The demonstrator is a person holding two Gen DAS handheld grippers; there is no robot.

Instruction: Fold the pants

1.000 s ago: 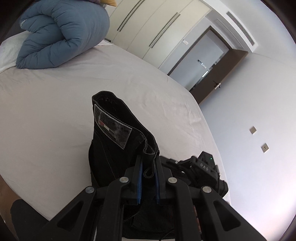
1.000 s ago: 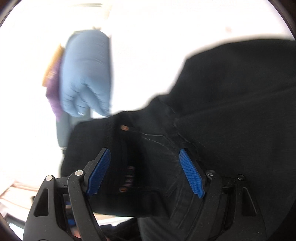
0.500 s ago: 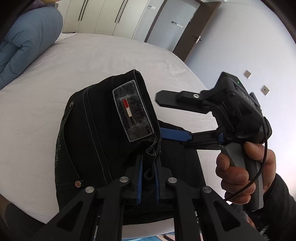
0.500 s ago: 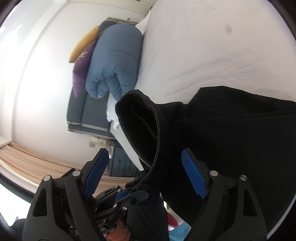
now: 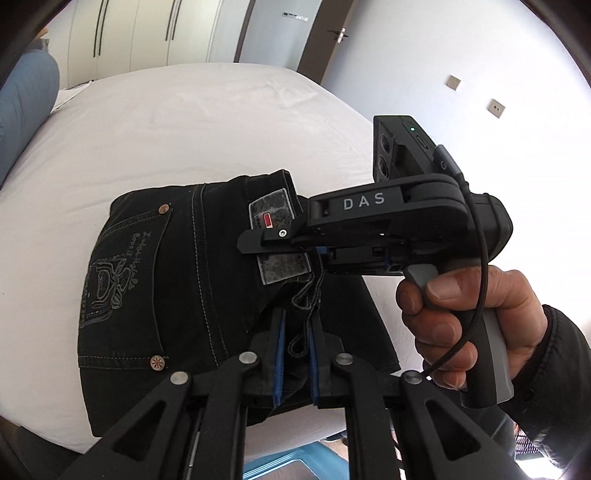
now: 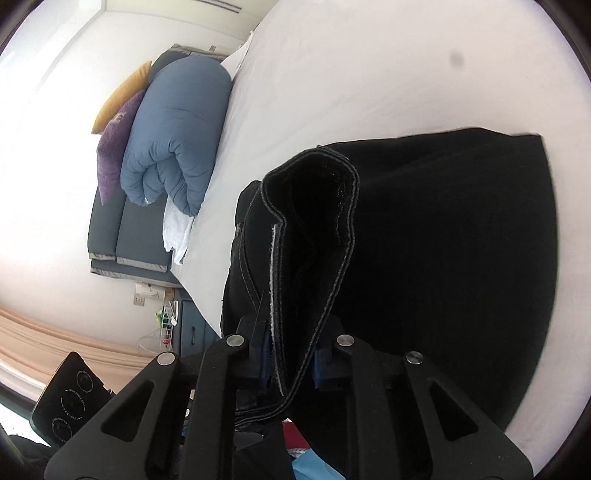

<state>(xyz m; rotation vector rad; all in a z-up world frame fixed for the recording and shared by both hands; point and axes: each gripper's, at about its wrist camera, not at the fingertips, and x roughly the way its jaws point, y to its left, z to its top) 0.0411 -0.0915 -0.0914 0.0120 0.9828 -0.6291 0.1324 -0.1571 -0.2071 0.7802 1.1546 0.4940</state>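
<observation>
Black jeans lie folded near the bed's front edge, back pocket and leather patch facing up. My left gripper is shut on the waistband at a belt loop. My right gripper, held by a hand, reaches in from the right across the patch. In the right wrist view the right gripper has its jaws closing, and the pads press on the raised waistband fold. The rest of the jeans spreads to the right.
The white bed sheet stretches away behind the jeans. A rolled blue duvet with a purple cushion lies at the head end. Wardrobe doors and a room door stand beyond the bed.
The jeans came down from hanging to lie flatter on the bed. My right gripper moved in over the patch and its wide jaws closed on the waistband. The left grip held.
</observation>
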